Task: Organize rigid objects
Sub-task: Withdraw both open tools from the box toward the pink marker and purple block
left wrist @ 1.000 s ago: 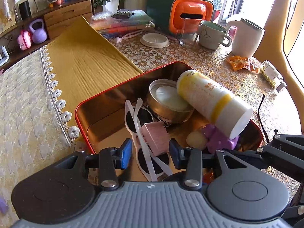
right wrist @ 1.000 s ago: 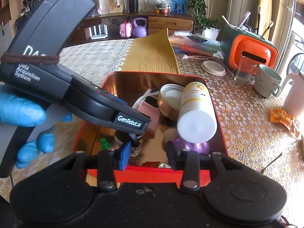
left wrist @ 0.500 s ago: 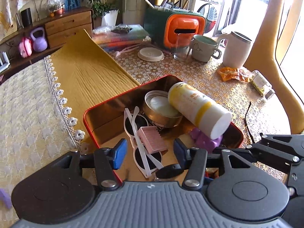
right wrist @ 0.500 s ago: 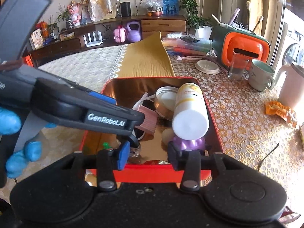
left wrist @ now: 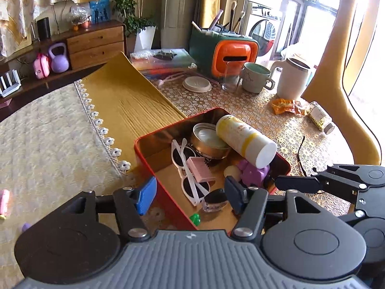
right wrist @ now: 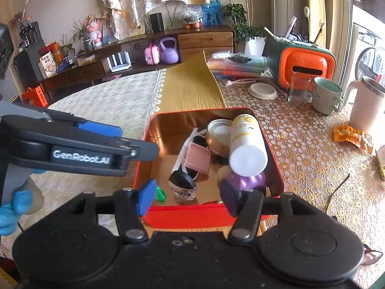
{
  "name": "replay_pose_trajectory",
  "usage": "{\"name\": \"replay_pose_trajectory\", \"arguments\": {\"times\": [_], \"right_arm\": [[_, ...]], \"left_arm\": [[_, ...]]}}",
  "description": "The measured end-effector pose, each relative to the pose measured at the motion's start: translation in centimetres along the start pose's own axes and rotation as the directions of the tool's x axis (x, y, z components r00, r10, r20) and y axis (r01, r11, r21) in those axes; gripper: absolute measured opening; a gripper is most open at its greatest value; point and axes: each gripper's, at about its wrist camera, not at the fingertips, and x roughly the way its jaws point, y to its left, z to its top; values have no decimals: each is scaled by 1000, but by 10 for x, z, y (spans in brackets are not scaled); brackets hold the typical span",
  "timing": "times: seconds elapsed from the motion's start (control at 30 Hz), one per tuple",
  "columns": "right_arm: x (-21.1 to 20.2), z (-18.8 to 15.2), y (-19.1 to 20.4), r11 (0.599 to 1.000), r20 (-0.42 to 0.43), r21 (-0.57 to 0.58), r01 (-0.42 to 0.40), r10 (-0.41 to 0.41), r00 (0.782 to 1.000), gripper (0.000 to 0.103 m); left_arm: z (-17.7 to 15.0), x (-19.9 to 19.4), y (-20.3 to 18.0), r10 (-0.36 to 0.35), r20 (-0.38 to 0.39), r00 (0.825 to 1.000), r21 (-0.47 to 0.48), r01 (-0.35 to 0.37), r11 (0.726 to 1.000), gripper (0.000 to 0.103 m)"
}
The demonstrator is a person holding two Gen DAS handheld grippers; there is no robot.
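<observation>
Left wrist view: the left gripper (left wrist: 189,196), jaws apart and just opened further with nothing pinched, hangs over the red metal tin (left wrist: 144,159) on the bench, white sunglasses (left wrist: 185,166) inside.

Right wrist view alone shows a blue-gloved hand (right wrist: 14,207); the right gripper (right wrist: 186,196), likewise just widened and empty, tilts down at the tin's near wall.

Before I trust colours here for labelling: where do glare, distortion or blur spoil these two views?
Left wrist view: the window at top right is blown out white, and the table's far edge bows from fisheye distortion. Right wrist view: the red tin mirrors light on its gold inner wall, the left gripper close to the lens looks slightly soft, and dark vignetting clips the corners.
</observation>
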Motion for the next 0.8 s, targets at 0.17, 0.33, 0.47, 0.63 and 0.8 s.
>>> {"name": "replay_pose_trajectory", "arguments": {"times": [0.17,0.33,0.47,0.63,0.8], "right_arm": [[-12,0,9,1000,21,-3,-10,10,1000,64],[-22,-1,22,1000,31,-18,-22,22,999,68],[-28,-2,33,999,39,-26,-27,28,999,75],[-35,-3,50,998,49,-41,-38,40,998,81],[-39,-3,70,996,56,-77,-46,50,997,89]], "left_arm": [[-7,-24,5,8,25,1000,1,-8,1000,67],[-18,-47,11,22,50,998,15,-23,1000,73],[-27,-63,19,32,62,998,4,-32,999,73],[-39,-81,34,51,62,997,-23,-50,999,80],[-53,-97,52,80,74,994,-52,-76,996,81]]}}
